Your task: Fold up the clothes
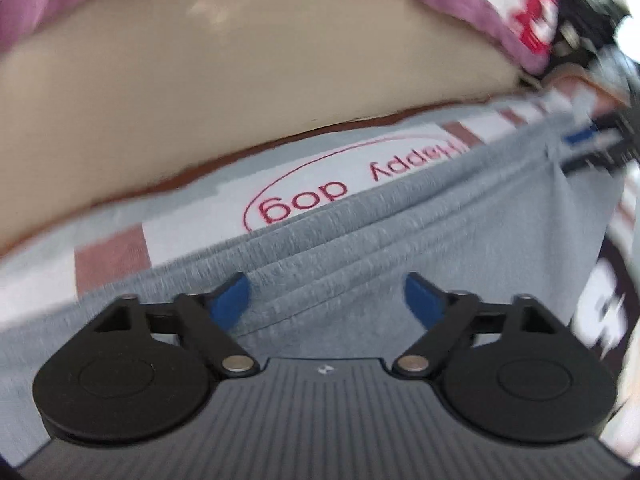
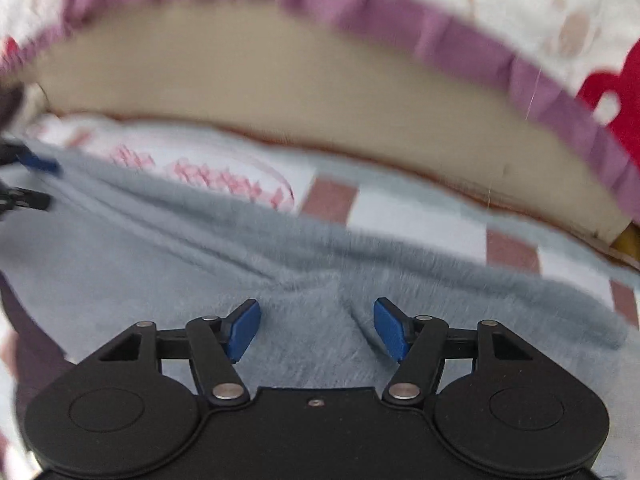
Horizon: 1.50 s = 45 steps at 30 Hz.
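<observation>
Lying crosswise, grey garment point(image 1: 360, 248), wrinkled

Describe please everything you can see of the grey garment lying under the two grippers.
The grey garment is soft, fuzzy-looking knit cloth, rumpled into long ridges. It lies on a checked sheet printed "Happy dog" and covers part of the print. The left gripper and the right gripper are both open over it, blue pads spread, gripping no cloth; contact cannot be told. Its full shape is out of view, and both views are blurred.
</observation>
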### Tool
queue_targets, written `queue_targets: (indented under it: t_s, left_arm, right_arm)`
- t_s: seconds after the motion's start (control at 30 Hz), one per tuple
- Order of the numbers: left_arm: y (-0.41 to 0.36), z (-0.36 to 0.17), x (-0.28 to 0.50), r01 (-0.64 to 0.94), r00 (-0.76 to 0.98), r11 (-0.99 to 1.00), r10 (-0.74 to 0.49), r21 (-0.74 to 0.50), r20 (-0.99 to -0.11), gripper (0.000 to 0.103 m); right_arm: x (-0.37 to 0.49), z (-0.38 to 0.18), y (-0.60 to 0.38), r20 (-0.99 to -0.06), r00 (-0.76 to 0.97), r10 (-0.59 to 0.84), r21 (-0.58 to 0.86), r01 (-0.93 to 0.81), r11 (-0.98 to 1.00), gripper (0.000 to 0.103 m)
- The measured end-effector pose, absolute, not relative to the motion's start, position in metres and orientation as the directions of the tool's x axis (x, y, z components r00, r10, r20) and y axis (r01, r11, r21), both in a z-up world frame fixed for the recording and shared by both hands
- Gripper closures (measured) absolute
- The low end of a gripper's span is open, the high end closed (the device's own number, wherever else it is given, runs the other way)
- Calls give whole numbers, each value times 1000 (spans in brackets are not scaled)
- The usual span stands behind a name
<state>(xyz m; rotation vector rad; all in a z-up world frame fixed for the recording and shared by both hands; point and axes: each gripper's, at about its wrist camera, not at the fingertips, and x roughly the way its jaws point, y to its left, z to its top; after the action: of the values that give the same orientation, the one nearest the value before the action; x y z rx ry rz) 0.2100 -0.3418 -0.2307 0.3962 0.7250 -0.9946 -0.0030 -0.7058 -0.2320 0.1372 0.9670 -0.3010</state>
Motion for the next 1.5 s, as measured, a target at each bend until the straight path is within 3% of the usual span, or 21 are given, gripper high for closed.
queue_targets:
  t_s: [0.07,0.1,0.13,0.17,0.23,0.33,0.4,0.43,0.5,0.53,0.57,0.6,0.67,0.7,0.8,0.9,1.03,1.17,1.33,1.43,1.5]
  left_arm:
    - [-351,-240,208,869,365,493,-579,43,-729,12]
    - [-353,-243,209,865,365,501,-572,39,-735,12]
    - [-350,-244,213,856,354,517,-587,0,-728,22]
    - [-348,-243,216,846,345,532,-603,-41,-719,56]
    - [-343,-234,220,831,339,549,-630,-92,-699,99]
    - [-339,-215,213,800,450,598,-641,-38,-622,99]
    - [-339,-210,209,767,530,642,-630,3,-568,97]
    - [-341,-217,212,750,525,661,-615,-22,-589,93]
    - [-348,-238,221,728,457,681,-569,-80,-684,81]
    - [-347,-242,222,720,451,688,-562,-89,-694,79]
    - [-343,-239,220,719,470,691,-566,-78,-678,68]
    - [-342,-235,221,717,486,696,-547,-48,-682,63]
    - [-338,-227,224,681,564,729,-460,71,-686,40]
    - [-334,-224,228,637,622,757,-393,146,-678,37]
    - [-293,-222,256,465,664,864,-195,195,-722,35]
    - [-217,-216,275,231,622,968,-71,96,-780,35]
    - [-129,-205,264,34,564,996,-88,-83,-821,35]
    - [-101,-206,245,38,606,983,-167,-181,-778,35]
    - [-126,-202,264,212,663,960,-279,-182,-695,34]
    - [-139,-208,284,236,651,949,-314,-209,-691,24]
    - [-148,-216,295,231,647,953,-302,-198,-700,23]
  right_arm:
    - [-5,-244,-711,-822,544,-166,33,337,941,36]
    - [-6,-250,-713,-819,552,-154,58,348,936,53]
    - [-11,-249,-711,-801,584,-131,87,331,939,69]
    - [-14,-247,-710,-789,601,-126,93,319,943,85]
    - [-22,-234,-702,-738,651,-180,48,317,947,89]
    - [-28,-214,-693,-638,725,-259,10,345,939,90]
    - [-21,-210,-697,-611,740,-281,23,371,928,90]
    - [-13,-215,-700,-643,712,-283,20,384,923,90]
    - [7,-231,-708,-728,628,-276,-5,397,918,88]
    - [16,-240,-709,-757,589,-283,-36,394,918,86]
    - [24,-248,-709,-775,554,-304,-75,396,915,77]
    - [30,-252,-708,-779,530,-335,-112,409,906,71]
    - [34,-253,-709,-766,523,-374,-118,457,882,71]
    - [36,-254,-710,-759,519,-392,-120,481,869,68]
    - [36,-256,-711,-746,494,-447,-113,567,816,55]
    - [31,-254,-711,-743,468,-477,-43,679,733,54]
    - [14,-229,-682,-678,499,-540,81,780,620,50]
    - [46,-225,-624,-685,620,-383,85,591,802,50]
    - [87,-232,-542,-723,680,-121,83,260,962,49]
    - [102,-240,-517,-765,641,-60,58,161,985,49]
    - [109,-245,-509,-787,615,-43,31,109,994,49]
